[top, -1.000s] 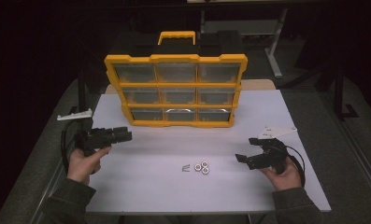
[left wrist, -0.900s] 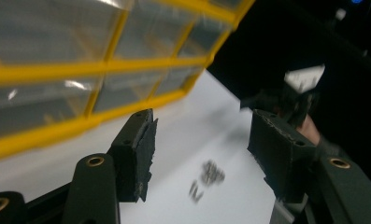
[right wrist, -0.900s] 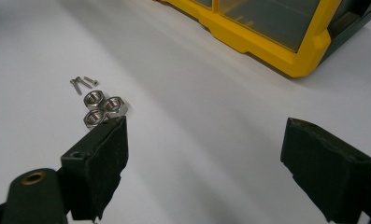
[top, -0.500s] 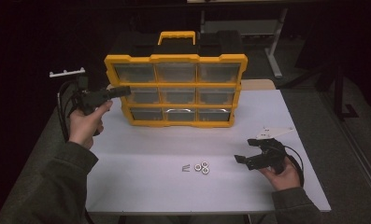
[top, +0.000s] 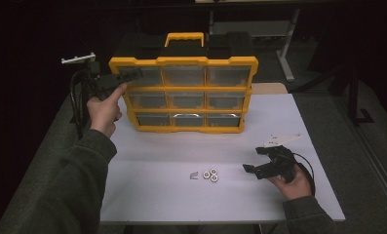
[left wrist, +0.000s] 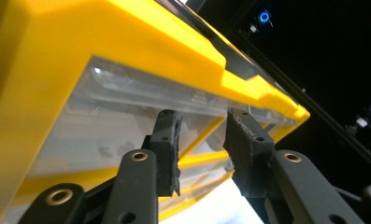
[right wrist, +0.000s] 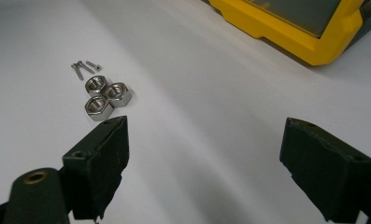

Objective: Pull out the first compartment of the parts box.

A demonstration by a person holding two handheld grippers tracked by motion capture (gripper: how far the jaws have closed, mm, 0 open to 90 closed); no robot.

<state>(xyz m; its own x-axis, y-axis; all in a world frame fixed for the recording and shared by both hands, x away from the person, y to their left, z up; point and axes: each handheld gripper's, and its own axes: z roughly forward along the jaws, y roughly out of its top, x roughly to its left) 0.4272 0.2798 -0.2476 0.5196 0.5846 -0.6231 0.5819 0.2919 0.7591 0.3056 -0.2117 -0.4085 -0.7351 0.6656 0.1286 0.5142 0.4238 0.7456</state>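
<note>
Since the earlier frame the left gripper (top: 125, 77) has been rising from the surface (top: 152, 161) to the top-left drawer (top: 142, 77) of the yellow organizer (top: 183, 95), its fingers (left wrist: 168, 140) closing meanwhile. The organizer is standing upright at twelve o'clock on the surface. The narrowed fingers are sitting at the drawer's clear front with a gap showing between them, so probably lining up to pull it open; whether they are touching the handle is hard to make out. At five o'clock, the right gripper (top: 259, 161) is resting wide open near three nuts (right wrist: 103, 99) and small screws (right wrist: 85, 67).
</note>
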